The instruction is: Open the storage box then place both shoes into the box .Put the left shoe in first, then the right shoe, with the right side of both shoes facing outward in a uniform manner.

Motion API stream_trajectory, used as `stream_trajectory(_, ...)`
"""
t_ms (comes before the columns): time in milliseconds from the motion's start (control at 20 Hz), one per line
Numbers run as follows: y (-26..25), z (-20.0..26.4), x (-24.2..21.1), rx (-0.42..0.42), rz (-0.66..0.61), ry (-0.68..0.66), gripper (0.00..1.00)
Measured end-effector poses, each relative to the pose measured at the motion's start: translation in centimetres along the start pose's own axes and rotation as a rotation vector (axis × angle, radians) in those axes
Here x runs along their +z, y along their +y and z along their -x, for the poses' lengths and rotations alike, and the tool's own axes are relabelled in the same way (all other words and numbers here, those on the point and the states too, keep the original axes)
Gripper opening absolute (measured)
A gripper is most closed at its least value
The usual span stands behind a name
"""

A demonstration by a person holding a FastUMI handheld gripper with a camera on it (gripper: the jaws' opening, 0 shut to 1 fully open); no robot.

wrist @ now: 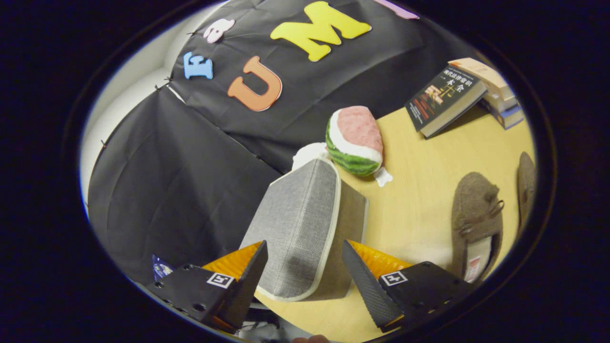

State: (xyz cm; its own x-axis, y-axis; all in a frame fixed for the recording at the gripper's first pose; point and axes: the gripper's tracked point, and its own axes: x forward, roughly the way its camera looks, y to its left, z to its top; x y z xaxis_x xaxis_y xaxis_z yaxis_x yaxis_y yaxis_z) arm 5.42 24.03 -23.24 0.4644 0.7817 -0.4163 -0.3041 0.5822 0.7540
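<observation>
**Fingers spread around the box lid, shoes waiting to the right**

The gripper (305, 271) is tilted, so the scene leans. Its two black ribbed fingers (250, 276) stand apart, released, one on each side of the grey woven fabric storage box with cream piping (298, 224). A grey panel edged in cream, apparently the lid or a closed face, rises between the fingers and just ahead of them. Neither finger clearly presses on it; a gap shows beside the right finger, while contact at the left finger cannot be told. This straddling pose suits the opening step, so the task looks to be at its start.

Beyond the box, close to the black cloth wall, a plush watermelon slice with a pink face and green striped rind (355, 140) rests on the pale wooden tabletop (419, 190), near the box's far corner. It may crowd the lid if that swings backward.

Further right, a dark-covered book (441, 100) leans on a small stack of books (495, 90), well apart from the box.

The brown felt slip-on shoe with a bow (476, 219) lies right of the box with bare table between them, offering open room to reach it. A second brown shoe (525, 186) lies just beyond it, partly cut off. Which is the left shoe cannot be told.
</observation>
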Motion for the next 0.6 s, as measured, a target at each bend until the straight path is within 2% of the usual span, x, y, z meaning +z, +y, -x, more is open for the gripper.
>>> stream_trajectory(450,-0.5,-3.8,-1.0,0.110,-0.220,0.067,0.95)
stream_trajectory(600,0.2,-3.6,-1.1,0.132,-0.249,0.088,0.79)
